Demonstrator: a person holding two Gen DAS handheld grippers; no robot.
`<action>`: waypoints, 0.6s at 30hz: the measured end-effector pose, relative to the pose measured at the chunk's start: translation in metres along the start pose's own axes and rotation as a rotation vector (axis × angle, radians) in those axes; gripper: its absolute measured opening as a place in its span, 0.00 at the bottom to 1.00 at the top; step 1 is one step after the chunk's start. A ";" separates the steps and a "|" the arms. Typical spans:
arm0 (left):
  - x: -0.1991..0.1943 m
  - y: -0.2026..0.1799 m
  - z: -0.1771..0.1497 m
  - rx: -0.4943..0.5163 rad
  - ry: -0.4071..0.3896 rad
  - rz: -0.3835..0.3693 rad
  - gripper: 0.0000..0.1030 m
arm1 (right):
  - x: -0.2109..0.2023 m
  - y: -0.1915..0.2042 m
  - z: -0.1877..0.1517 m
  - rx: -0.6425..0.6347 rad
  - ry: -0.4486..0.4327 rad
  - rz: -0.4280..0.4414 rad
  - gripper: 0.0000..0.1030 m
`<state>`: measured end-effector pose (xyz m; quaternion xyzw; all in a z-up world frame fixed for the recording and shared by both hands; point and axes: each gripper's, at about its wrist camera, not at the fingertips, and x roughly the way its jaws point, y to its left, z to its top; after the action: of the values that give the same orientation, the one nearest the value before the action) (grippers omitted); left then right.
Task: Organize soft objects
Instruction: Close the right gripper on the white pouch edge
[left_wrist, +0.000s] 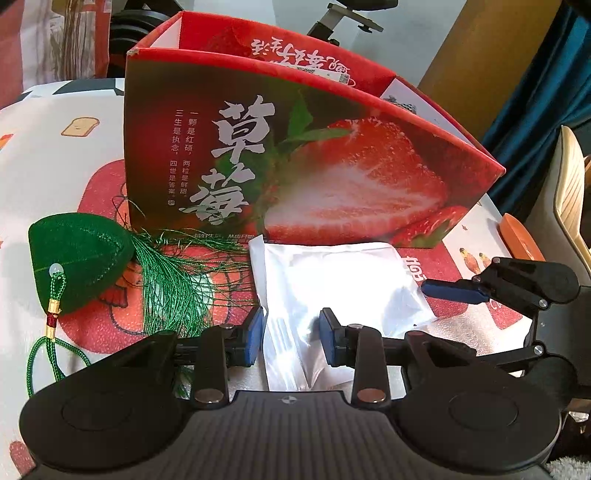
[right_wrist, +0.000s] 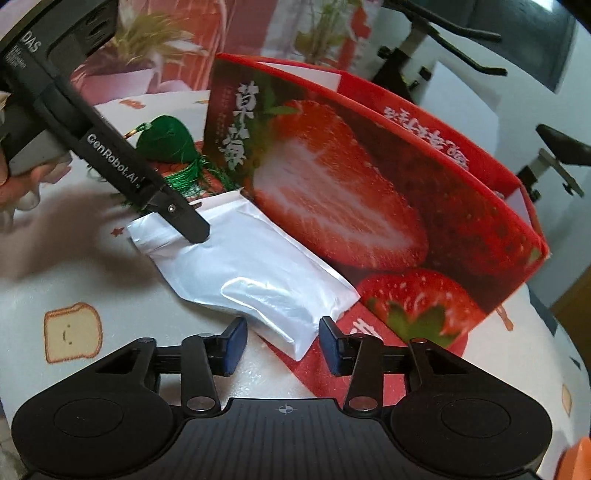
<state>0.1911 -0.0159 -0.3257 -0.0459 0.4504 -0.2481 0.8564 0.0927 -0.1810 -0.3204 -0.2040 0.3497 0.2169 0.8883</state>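
A white plastic pouch (left_wrist: 332, 280) lies flat on the table in front of a red strawberry box (left_wrist: 295, 155). My left gripper (left_wrist: 291, 339) is open, its blue pads on either side of the pouch's near end. My right gripper (right_wrist: 282, 345) is open, with the pouch's corner (right_wrist: 280, 295) between its pads; it also shows in the left wrist view (left_wrist: 454, 291) at the pouch's right edge. A green fabric sachet (left_wrist: 77, 258) with a green tassel lies left of the pouch, and also shows in the right wrist view (right_wrist: 166, 138).
The open strawberry box (right_wrist: 388, 192) stands just behind the pouch. The tablecloth (left_wrist: 44, 155) has toast and strawberry prints. A chair (left_wrist: 569, 192) and an orange object (left_wrist: 521, 236) are at the right. The left gripper's body (right_wrist: 110, 147) crosses the upper left of the right wrist view.
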 end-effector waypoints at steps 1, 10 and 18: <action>0.000 0.000 0.000 0.000 0.000 0.000 0.34 | 0.000 -0.001 0.000 0.002 -0.001 0.013 0.32; -0.001 0.003 0.001 -0.016 -0.001 -0.013 0.35 | -0.007 -0.007 0.004 0.042 -0.032 0.060 0.04; -0.017 0.008 0.003 0.012 -0.033 -0.017 0.42 | -0.024 -0.025 0.014 0.152 -0.096 0.100 0.01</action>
<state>0.1888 -0.0020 -0.3133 -0.0486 0.4345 -0.2573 0.8618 0.0979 -0.1999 -0.2889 -0.1077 0.3319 0.2430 0.9051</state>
